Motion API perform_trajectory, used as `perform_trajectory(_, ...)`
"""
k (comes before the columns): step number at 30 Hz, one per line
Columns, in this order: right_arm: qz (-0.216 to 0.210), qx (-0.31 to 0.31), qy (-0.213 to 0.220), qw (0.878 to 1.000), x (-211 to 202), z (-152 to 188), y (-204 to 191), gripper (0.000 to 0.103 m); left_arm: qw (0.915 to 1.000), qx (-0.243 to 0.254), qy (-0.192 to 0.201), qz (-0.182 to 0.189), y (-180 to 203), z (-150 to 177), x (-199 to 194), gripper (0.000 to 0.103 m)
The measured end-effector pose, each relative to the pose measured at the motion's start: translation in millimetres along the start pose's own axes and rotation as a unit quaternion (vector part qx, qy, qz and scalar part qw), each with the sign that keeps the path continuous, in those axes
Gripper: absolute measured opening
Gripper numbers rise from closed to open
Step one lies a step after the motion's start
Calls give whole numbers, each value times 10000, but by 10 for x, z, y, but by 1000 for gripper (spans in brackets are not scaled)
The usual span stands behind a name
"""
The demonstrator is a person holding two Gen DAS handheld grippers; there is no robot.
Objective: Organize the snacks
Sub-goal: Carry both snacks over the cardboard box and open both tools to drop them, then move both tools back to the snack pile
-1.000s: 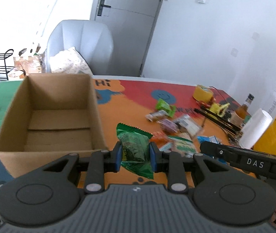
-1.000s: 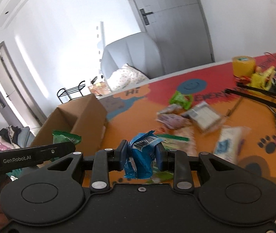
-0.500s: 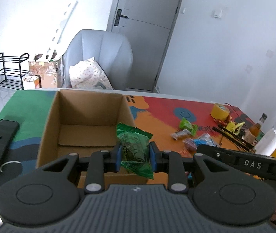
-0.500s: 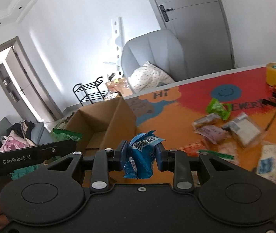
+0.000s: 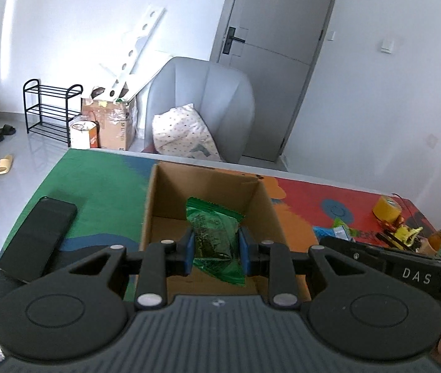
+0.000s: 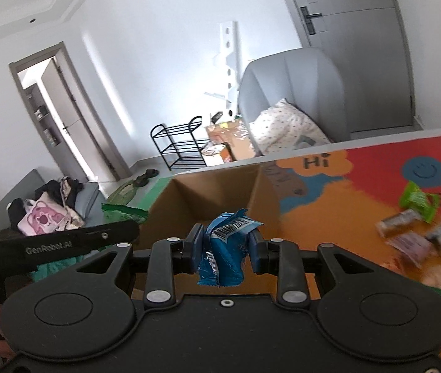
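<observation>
My left gripper (image 5: 215,250) is shut on a green snack packet (image 5: 212,233) and hangs over the open cardboard box (image 5: 155,195), whose floor looks bare. In the right wrist view my right gripper (image 6: 225,248) is shut on a crumpled blue snack packet (image 6: 226,248) just in front of the same box (image 6: 220,183). The left gripper's body (image 6: 56,245) shows at the left there, with the green packet's edge (image 6: 124,211) above it. Several loose snack packets (image 6: 416,217) lie on the colourful mat to the right.
A black phone (image 5: 38,236) lies on the mat left of the box. A yellow tape roll (image 5: 386,209), bottles and tools crowd the far right of the table. A grey armchair (image 5: 202,105) with a spotted pillow stands behind the table's far edge.
Both grippers have swung left from the snack pile toward the box, each keeping its packet. The box has come from the left side to the centre of both views.
</observation>
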State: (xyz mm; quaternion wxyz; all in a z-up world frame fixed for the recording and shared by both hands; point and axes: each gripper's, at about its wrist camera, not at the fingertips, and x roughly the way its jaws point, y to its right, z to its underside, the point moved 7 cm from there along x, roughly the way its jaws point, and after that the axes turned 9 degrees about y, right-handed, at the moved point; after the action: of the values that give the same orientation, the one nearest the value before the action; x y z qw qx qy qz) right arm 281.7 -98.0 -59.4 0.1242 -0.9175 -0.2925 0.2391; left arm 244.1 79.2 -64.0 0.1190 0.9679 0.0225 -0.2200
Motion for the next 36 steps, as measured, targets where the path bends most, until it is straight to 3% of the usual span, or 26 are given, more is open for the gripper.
perform_trajectory(8,-170,-12,-147,9997,231,24,-111,28,9997,-69,-155,-197,-142,1,140,34)
perform_trajectory(10,-209,8,-182,9996,269,43,-116,29,9996,-111,-169,-196,-163,7,138,42)
perform_trajectory(12,-240,28,-211,9995,299,54,-133,28,9995,-112,-112,-269,-193,2,118,57)
perform_trajectory(15,-292,45,-238,9993,327,65,-165,30,9992,-127,-32,-388,-232,3,67,67)
perform_trajectory(18,-309,65,-225,9992,346,47,-176,45,9989,-170,47,-433,-264,-3,18,76)
perform_trajectory(20,-266,100,-181,9994,314,30,-167,62,9987,-157,98,-483,-283,1,3,81)
perform_trajectory(29,117,80,39,9999,29,9,7,85,9975,-248,-115,-645,-270,98,-59,87)
perform_trajectory(32,252,101,88,9996,-75,29,92,94,9977,-252,-102,-626,-236,119,-92,95)
perform_trajectory(36,406,135,170,9989,-215,68,215,99,9977,-207,-141,-625,-176,161,-99,102)
